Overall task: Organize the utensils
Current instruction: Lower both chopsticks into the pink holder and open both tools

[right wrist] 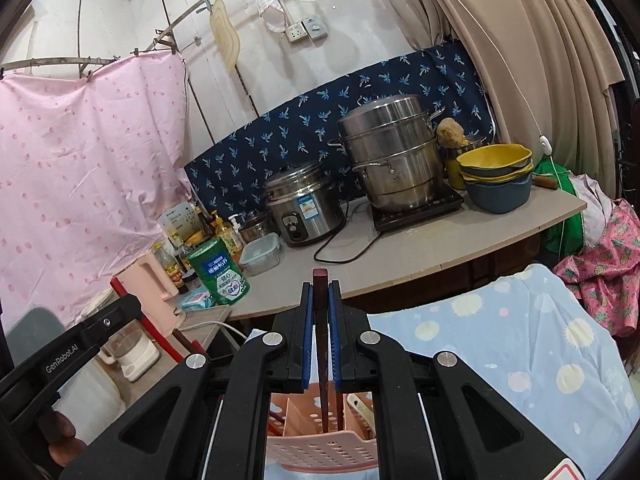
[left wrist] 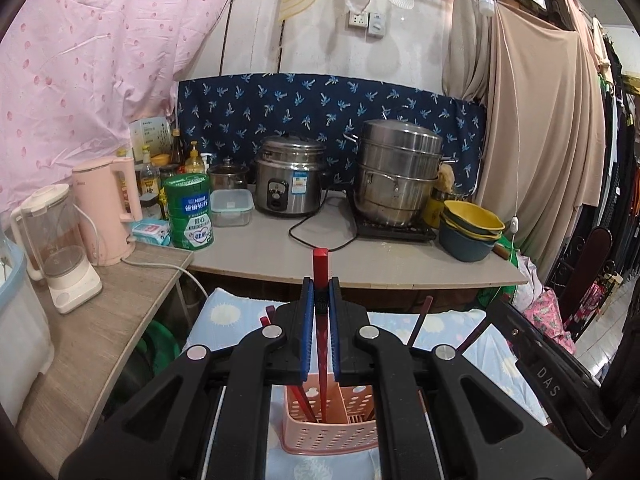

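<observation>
A pink perforated utensil holder (left wrist: 332,432) stands on a blue patterned cloth (left wrist: 228,312) below both grippers; it also shows in the right wrist view (right wrist: 320,450). My left gripper (left wrist: 321,300) is shut on a red chopstick (left wrist: 320,264), upright, its lower end inside the holder's left compartment beside other chopsticks. My right gripper (right wrist: 321,300) is shut on a dark red chopstick (right wrist: 320,280), upright, its lower end in a compartment of the holder next to another stick. More chopsticks (left wrist: 420,320) stick up to the right behind my left gripper.
A counter (left wrist: 280,256) behind holds a rice cooker (left wrist: 288,184), a steel steamer pot (left wrist: 396,172), stacked yellow and blue bowls (left wrist: 472,228), a green tin (left wrist: 190,212) and a plastic box (left wrist: 232,208). A pink kettle (left wrist: 108,208) and a blender (left wrist: 56,248) stand at left.
</observation>
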